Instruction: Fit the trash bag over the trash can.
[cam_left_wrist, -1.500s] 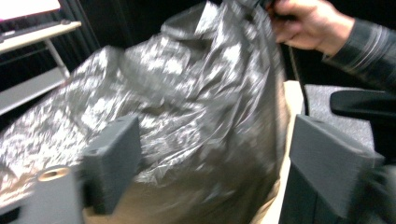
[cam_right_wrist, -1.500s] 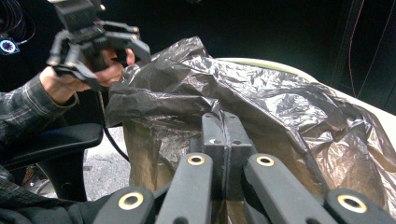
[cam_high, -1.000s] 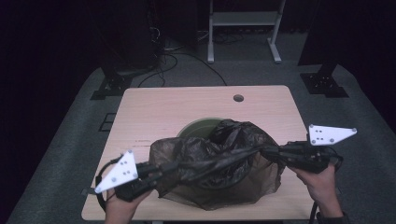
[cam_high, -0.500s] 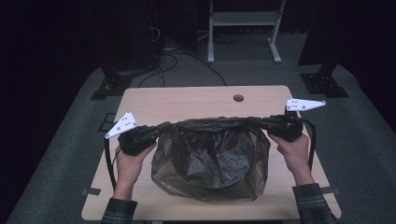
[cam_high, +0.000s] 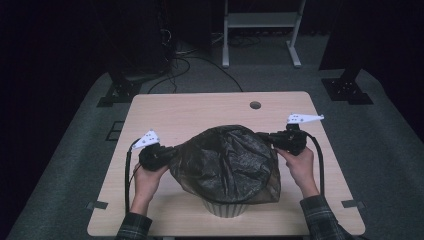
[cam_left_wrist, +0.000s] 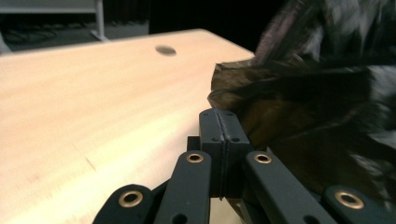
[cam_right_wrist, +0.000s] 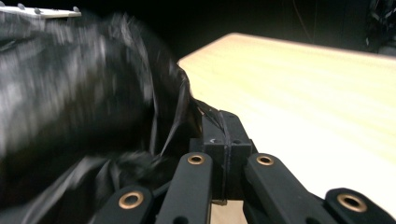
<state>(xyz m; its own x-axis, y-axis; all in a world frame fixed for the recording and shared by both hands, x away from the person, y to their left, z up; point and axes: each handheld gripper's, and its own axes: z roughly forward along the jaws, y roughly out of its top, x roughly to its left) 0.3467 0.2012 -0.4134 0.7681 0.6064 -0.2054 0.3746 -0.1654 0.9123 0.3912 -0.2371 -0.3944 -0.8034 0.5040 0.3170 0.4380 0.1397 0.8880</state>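
Lighting falls from overhead: the table (cam_high: 200, 115) is evenly bright, the room beyond both grippers dark. Motion blur smears the black bag (cam_right_wrist: 70, 88) left of the right gripper (cam_right_wrist: 223, 126); the bag is soft beside the left gripper (cam_left_wrist: 219, 123) too; jaw links sharp

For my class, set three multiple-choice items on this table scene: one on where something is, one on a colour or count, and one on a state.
1. Where is the bin?
A. on the floor
B. under the bag, near the table's front edge
C. at the far edge

2. What colour is the plastic bag?
A. white
B. blue
C. dark, blackish

3. How do the left claw and right claw stand?
A. both shut on the bag's edge
B. both open
C. one open

Answers: B, its pale ribbed base shows below the bag on the table; C, the film looks blackish-brown; A, each pair of jaws is closed with film pinched between them.
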